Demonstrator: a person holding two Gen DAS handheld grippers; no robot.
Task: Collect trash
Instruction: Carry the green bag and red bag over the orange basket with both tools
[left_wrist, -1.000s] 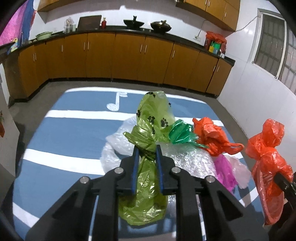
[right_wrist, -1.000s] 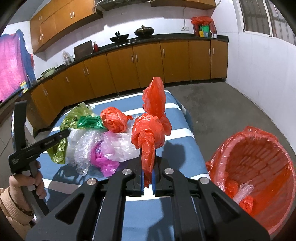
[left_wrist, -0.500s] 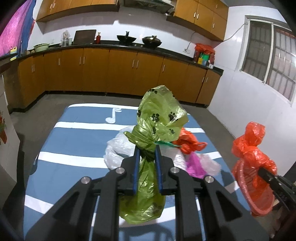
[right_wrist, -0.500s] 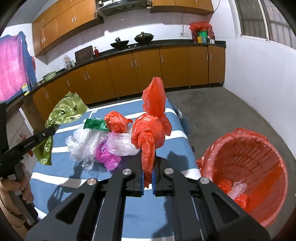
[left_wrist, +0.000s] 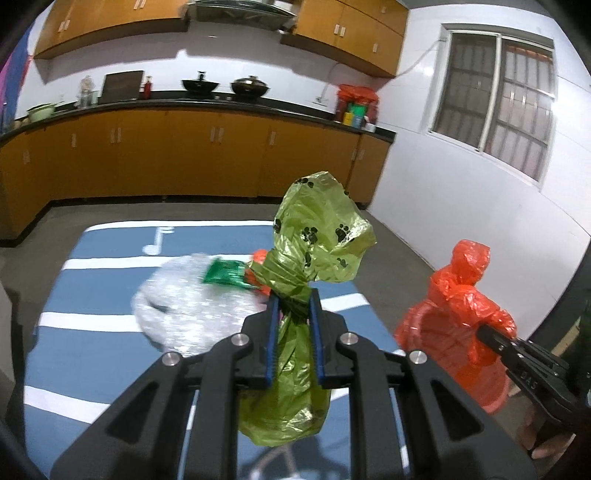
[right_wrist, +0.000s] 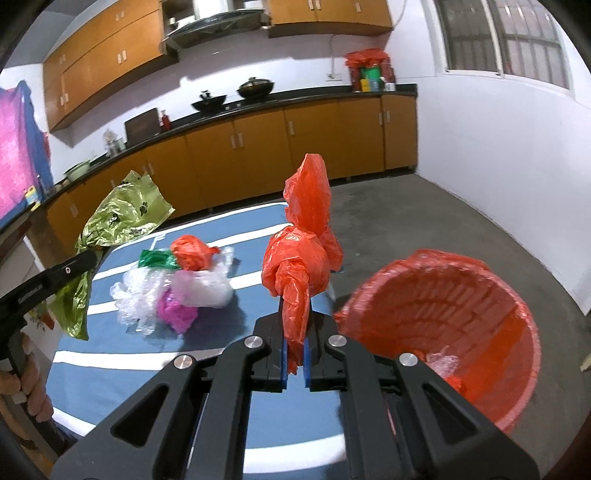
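**Two bags lifted, pile still on tabletop**

Bin (right_wrist: 476, 295), red-lined, sits on the floor just right of the tabletop (right_wrist: 122, 373); a few scraps already lie at its bottom, so collection looks partly done. Left on the tabletop: a pile (right_wrist: 177, 291) of clear, pink, green and one orange bag, untouched, well apart from both claws.

Green bag (left_wrist: 295, 332) hangs off the tabletop, pinched at its knotted neck by the left claw (left_wrist: 293, 339), top above the fingers, body drooping below. Orange bag (right_wrist: 299, 266) is pinched low by the right claw (right_wrist: 294, 362), standing up above it, beside the bin rim but not over the opening.

Judgement: both bags still need dropping, then the pile.
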